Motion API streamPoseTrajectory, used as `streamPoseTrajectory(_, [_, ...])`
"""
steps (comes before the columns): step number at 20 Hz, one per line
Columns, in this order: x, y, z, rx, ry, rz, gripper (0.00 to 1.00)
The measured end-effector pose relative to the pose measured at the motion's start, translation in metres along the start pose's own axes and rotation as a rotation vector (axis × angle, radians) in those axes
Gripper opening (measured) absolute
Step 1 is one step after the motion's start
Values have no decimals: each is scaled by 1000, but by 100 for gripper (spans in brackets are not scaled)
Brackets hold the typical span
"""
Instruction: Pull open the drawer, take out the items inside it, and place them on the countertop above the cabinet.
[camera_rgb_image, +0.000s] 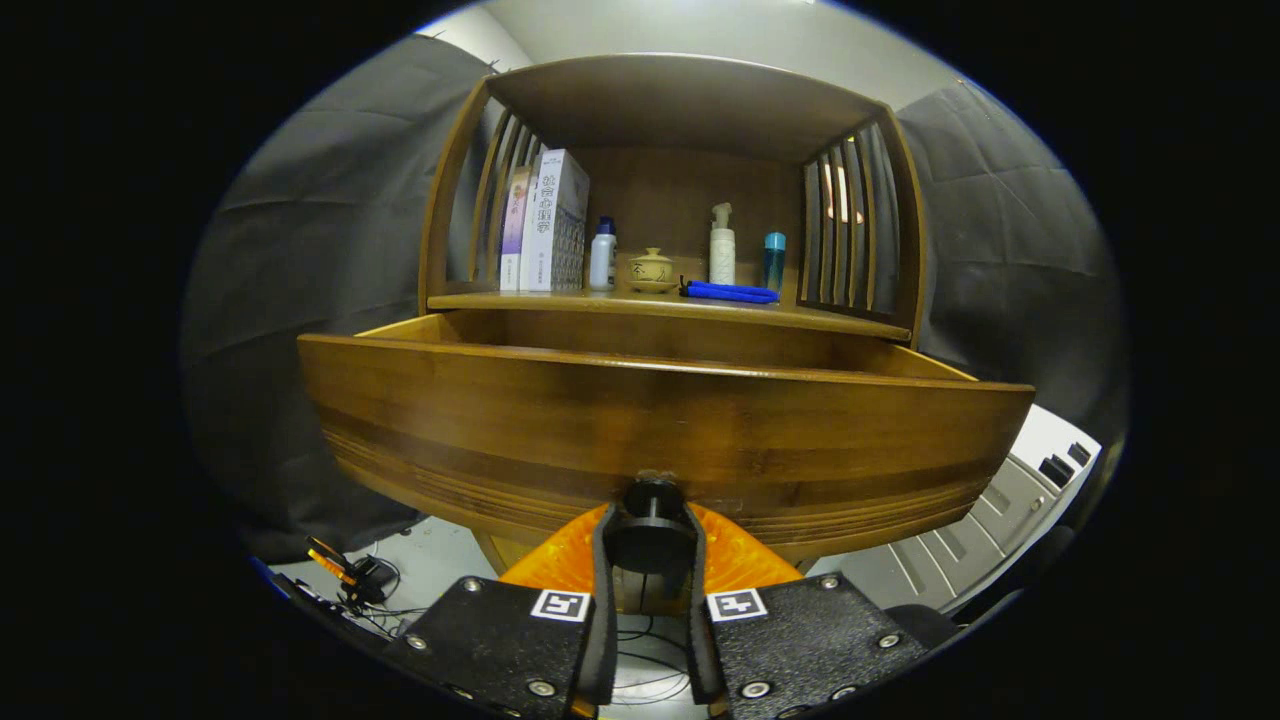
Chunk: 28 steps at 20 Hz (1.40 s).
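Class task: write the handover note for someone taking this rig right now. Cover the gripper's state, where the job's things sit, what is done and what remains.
Gripper: fingers closed on the drawer knob, one on each side.
Drawer: pulled well out from under the countertop; its inside is hidden behind the drawer front, so the contents cannot be told.
Countertop: holds books, a white bottle, a small pot, a pump bottle, a teal bottle and a blue item.
Done: drawer opened.
Left: release the knob, lift out whatever is inside, set it on the countertop.
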<state>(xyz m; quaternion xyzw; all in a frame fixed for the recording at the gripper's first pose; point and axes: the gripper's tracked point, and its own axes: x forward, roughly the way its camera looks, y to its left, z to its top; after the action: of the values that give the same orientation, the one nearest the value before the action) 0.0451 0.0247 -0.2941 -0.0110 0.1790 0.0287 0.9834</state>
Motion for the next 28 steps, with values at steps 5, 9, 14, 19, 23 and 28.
streamPoseTrajectory(5, [-12,3,10,-7,-33,42,47])
streamPoseTrajectory(9, [-38,10,68,3,-137,89,96])
streamPoseTrajectory(14, [-17,-3,129,-22,-58,46,96])
streamPoseTrajectory(19, [36,-8,140,73,149,8,96])
streamPoseTrajectory(23, [76,-13,120,129,325,-41,96])
streamPoseTrajectory(28, [103,-16,90,158,496,-75,96])
